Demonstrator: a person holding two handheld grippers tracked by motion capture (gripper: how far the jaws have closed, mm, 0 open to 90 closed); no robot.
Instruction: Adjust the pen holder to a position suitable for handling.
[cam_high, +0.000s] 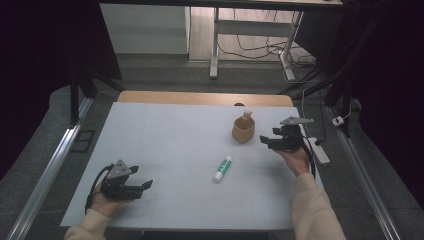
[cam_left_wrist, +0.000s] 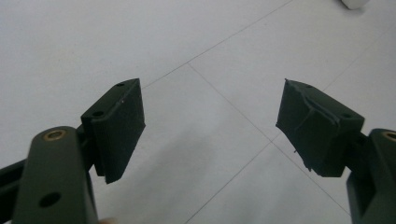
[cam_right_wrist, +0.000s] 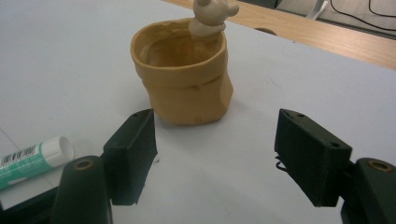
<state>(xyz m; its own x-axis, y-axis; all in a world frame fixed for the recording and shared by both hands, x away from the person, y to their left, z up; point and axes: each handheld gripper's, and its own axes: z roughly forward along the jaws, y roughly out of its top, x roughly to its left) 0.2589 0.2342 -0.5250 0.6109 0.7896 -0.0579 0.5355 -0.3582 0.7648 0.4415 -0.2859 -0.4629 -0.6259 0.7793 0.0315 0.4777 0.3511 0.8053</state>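
1. Right gripper (cam_high: 266, 140) sits at the right side of the counter (cam_high: 165, 130), held level and pointing left at the cup (cam_high: 243, 130).
2. Right fingers (cam_right_wrist: 130, 154) stand wide apart with nothing between them; bare counter shows in the gap.
3. Cup: tan, upright, just beyond the right fingertips in the right gripper view, apart from both pads. A small pale figure (cam_right_wrist: 211, 16) perches on its far rim; its detail is too soft to read, possibly an animal shape.
4. Glue stick (cam_high: 222, 168): white and green, lying flat near the counter's centre, in front of the cup and well apart from it. In the right gripper view its white cap end lies just left of the left finger, not touching.
5. Left gripper (cam_high: 145, 185) rests at the near left of the counter, held in the person's hand, well away from cup and glue stick.
6. Left fingers (cam_left_wrist: 116, 128) wide apart, holding nothing; plain counter between them.
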